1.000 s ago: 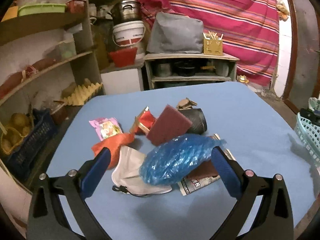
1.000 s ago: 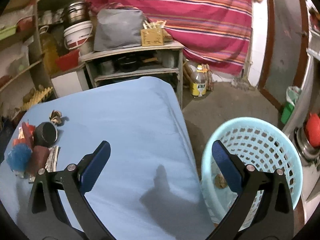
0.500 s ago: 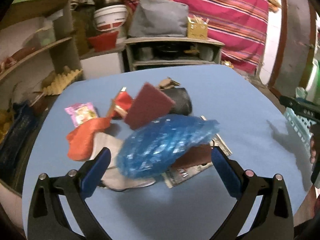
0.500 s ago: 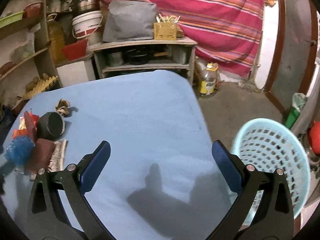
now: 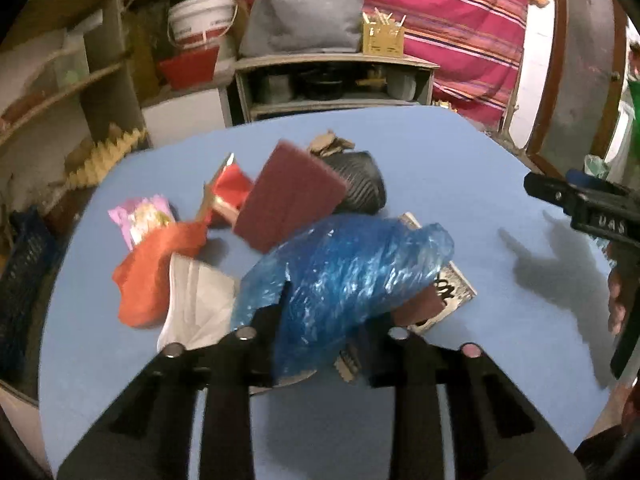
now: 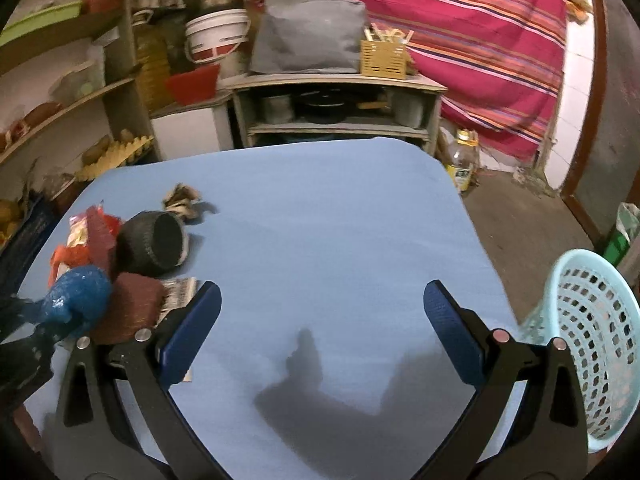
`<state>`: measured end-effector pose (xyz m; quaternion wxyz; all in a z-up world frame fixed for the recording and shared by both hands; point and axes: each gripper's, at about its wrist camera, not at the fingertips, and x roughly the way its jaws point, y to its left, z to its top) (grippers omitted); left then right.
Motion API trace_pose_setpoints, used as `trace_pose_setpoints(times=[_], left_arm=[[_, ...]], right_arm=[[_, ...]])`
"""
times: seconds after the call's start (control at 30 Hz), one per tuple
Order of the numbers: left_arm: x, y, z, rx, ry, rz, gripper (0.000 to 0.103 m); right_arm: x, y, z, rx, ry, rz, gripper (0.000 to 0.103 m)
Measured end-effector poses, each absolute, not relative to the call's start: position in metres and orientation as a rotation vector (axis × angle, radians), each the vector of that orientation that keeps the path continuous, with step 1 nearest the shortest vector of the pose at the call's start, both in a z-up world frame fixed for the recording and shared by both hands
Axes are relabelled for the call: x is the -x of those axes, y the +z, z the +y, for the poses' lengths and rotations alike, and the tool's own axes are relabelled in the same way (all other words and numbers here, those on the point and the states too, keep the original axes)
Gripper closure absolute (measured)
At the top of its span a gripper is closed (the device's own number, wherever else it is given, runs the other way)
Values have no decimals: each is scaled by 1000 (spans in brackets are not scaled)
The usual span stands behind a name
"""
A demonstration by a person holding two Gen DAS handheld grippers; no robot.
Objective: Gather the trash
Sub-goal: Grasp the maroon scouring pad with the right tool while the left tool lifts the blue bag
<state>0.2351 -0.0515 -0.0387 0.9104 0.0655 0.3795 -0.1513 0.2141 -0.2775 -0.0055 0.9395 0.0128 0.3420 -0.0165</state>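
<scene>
My left gripper (image 5: 324, 320) is shut on a crumpled blue plastic bag (image 5: 348, 268), which bulges out ahead of the fingers over a trash pile on the blue table (image 5: 440, 168). The pile holds a maroon pad (image 5: 288, 200), a black cup (image 5: 360, 188), a red wrapper (image 5: 230, 188), a pink packet (image 5: 144, 220), an orange scrap (image 5: 148, 280), white paper (image 5: 200, 304) and a printed paper (image 5: 452, 288). My right gripper (image 6: 320, 332) is open and empty over bare table. The bag (image 6: 78, 294) shows at its left, the light blue basket (image 6: 592, 344) at its right.
Shelves (image 5: 60, 92) with clutter stand on the left. A low cabinet (image 5: 336, 80) with pots stands behind the table, before a striped curtain (image 5: 460, 20). A bottle (image 6: 464, 160) stands on the floor right of the table. A brown crumpled scrap (image 6: 182, 200) lies behind the cup.
My left gripper has closed on the blue bag. My right gripper has swung left, so the basket has slid to the right edge of its view.
</scene>
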Motion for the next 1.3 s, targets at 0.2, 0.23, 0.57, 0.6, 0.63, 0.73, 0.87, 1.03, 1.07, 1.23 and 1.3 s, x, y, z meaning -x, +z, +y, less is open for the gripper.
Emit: trace_pose_setpoints(times=[0.2, 0.23, 0.57, 0.6, 0.63, 0.73, 0.87, 1.03, 1.07, 1.23, 1.3], left_arm=[[-220, -2, -12, -59, -298, 678, 81], [-217, 5, -2, -49, -273, 662, 81], [-214, 16, 57, 23, -165, 649, 81], [-214, 15, 59, 18, -158, 650, 81], [-215, 15, 60, 18, -154, 652, 81], [-217, 10, 67, 35, -148, 667, 81], [-222, 5, 75, 55, -119, 689, 81], [-228, 3, 77, 60, -84, 697, 81], [-227, 2, 76, 58, -82, 696, 81], [-228, 2, 72, 54, -87, 694, 81], [-227, 3, 70, 60, -91, 694, 81]], right_arm=[[-206, -10, -223, 24, 34, 702, 4], [-204, -12, -208, 60, 43, 701, 4], [-214, -40, -129, 179, 72, 744, 5], [-218, -41, -126, 170, 72, 753, 5], [-220, -43, -125, 160, 73, 760, 5], [-227, -48, -120, 135, 74, 790, 5], [-234, -56, -109, 145, 66, 822, 10], [-238, -64, -110, 109, 92, 871, 29], [-239, -64, -111, 101, 99, 872, 30], [-237, -59, -115, 93, 125, 857, 34], [-234, -54, -118, 90, 125, 843, 34]])
